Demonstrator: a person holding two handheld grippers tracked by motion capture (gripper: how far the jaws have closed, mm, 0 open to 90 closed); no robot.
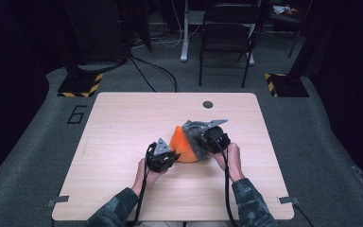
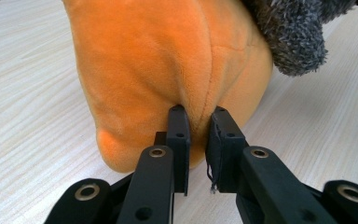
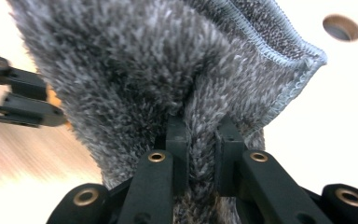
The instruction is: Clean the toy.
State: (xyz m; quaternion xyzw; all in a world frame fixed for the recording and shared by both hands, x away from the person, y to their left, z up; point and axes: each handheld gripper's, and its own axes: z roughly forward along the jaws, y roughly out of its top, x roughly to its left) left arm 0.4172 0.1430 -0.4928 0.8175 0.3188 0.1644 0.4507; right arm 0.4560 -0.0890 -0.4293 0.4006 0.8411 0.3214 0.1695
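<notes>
On the table (image 1: 123,118), left tongs (image 2: 198,135) pinching orange plush (image 2: 168,60), right tongs (image 3: 200,140) grey cloth (image 3: 135,60).

Orange plush toy (image 1: 182,144) at table centre, upright cone-like; fuzzy grey cloth (image 1: 196,135) draped against it at three o'clock.

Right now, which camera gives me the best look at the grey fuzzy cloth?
The right gripper view: the grey fuzzy cloth is close up, with its pile and stitched edge plain, a fold pinched in the right gripper. The high view shows it small, draped on the orange plush. The left gripper view catches one corner of it.
</notes>
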